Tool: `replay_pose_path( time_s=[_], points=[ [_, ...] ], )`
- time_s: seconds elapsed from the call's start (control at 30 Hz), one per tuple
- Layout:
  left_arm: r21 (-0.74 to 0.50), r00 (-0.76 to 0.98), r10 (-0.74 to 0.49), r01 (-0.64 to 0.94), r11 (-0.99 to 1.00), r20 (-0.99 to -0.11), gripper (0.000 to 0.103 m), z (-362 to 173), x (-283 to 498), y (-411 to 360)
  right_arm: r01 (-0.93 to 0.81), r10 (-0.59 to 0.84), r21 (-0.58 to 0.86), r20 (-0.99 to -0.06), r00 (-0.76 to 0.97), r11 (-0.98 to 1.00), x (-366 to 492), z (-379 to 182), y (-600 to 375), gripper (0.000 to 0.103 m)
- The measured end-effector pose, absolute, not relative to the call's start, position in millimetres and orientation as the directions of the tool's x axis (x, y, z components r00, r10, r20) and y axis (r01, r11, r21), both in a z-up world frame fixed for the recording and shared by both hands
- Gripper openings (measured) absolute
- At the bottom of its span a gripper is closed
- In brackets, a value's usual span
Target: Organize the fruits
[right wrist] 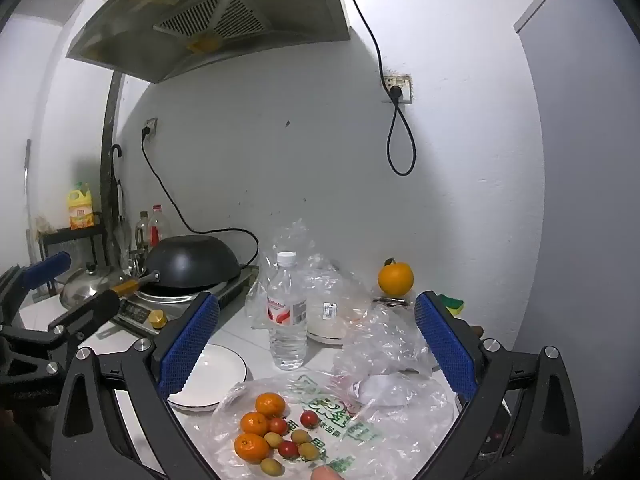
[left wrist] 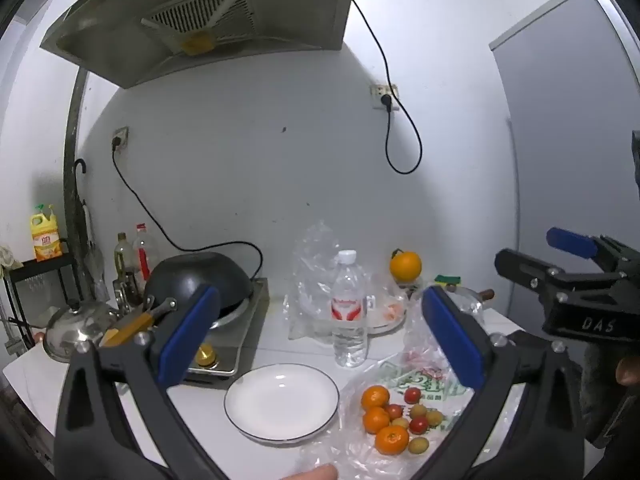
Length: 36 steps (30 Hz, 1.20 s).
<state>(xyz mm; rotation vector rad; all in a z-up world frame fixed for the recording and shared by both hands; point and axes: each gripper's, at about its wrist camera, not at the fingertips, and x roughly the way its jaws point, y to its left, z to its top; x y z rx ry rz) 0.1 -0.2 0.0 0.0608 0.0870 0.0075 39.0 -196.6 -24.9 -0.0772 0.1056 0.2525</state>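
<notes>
Both claws are hanging wide open above the table [left wrist: 276,332], the left claw [left wrist: 320,332] and the right claw [right wrist: 318,344] gripping nothing. Three tangerines [right wrist: 251,447] and small tomatoes [right wrist: 309,419] are lying on a plastic bag [right wrist: 360,420], just beside the white plate [left wrist: 282,400].

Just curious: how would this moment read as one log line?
left hand-held gripper open | right hand-held gripper open | plate bare | fruits on bag

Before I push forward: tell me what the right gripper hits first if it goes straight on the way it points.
Probably the water bottle, which stands upright between the open fingers of the right gripper. The fruit on the plastic bag lies lower, under that line. Depth is uncertain.
</notes>
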Motion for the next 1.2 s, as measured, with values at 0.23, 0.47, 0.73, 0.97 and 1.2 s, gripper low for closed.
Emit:
replay_pose_path(
  time_s=[0.23, 0.47, 0.73, 0.97, 1.2],
  points=[
    [0.02, 0.996, 0.01, -0.008, 1.0, -0.092, 0.102, -2, 0, 9, -0.255, 0.249, -0.05, -0.108, 0.962, 0.966, 41, -25, -195, 0.1],
    [0.022, 0.993, -0.008, 0.011, 1.0, -0.122, 0.102, -3, 8, 9, -0.248, 0.241, -0.059, -0.111, 0.964, 0.967, 44, -26, -192, 0.1],
    [0.025, 0.994, -0.012, 0.015, 1.0, -0.113, 0.102, -4, 7, 12, -0.25, 0.242, -0.065, -0.116, 0.963, 0.966, 45, -25, -190, 0.1],
    [0.018, 0.993, -0.01, 0.013, 1.0, -0.117, 0.102, -2, 8, 15, -0.25, 0.24, -0.068, -0.119, 0.963, 0.966, 45, -25, -189, 0.1],
    [0.021, 0.993, -0.014, 0.016, 1.0, -0.121, 0.102, -2, 9, 15, -0.253, 0.244, -0.066, -0.124, 0.962, 0.965, 47, -27, -190, 0.1]
  ],
)
